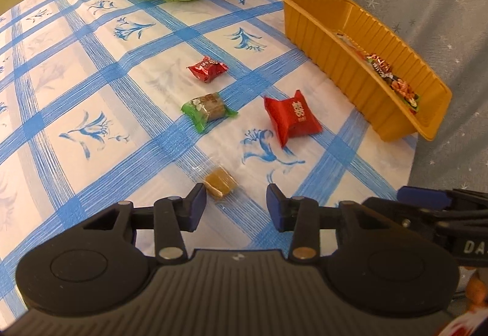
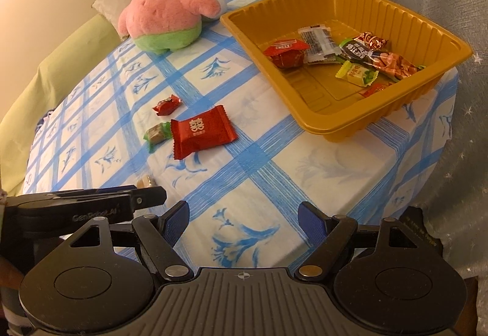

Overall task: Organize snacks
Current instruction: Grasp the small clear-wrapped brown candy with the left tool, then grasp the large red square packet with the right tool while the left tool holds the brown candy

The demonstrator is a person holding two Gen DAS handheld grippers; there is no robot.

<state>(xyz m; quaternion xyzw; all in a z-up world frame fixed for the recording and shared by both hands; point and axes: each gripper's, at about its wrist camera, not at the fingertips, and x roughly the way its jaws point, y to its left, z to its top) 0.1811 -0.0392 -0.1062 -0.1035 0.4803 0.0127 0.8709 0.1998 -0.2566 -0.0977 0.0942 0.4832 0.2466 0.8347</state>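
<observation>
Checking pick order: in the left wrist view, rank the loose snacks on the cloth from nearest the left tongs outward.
1. Clear-wrapped brown candy, just ahead of the left tongs.
2. Green-wrapped candy and large red packet: too close to call.
3. Small red candy, farthest.

Four wrapped snacks lie loose on the cloth: a clear-wrapped brown candy nearest, a green-ended candy, a small red candy farther, and a red packet to their right. The gold ribbed tray at far right holds several more.
</observation>
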